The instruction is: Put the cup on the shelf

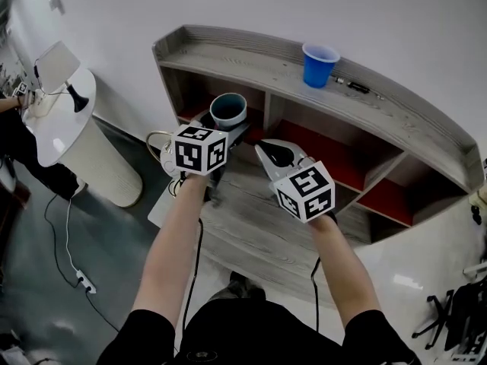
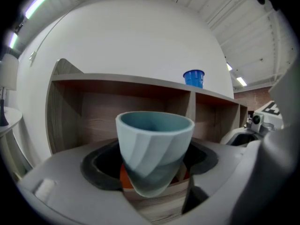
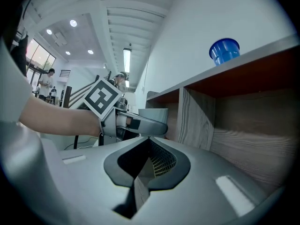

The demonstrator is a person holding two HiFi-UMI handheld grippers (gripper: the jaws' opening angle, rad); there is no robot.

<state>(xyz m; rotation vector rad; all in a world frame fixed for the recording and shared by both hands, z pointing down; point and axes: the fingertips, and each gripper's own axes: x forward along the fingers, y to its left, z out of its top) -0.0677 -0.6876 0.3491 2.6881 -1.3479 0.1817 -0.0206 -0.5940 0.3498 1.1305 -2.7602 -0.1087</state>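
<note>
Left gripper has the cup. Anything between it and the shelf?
Nothing visible. The grey-blue cup, clamped in the left gripper, faces the left compartment of the shelf with no object in between. The blue cup stands on the shelf's top further right, off that line.

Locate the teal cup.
Head view, left of centre: the teal cup is held in the left gripper, in front of the left end of the shelf, below and left of the blue cup on top.
</note>
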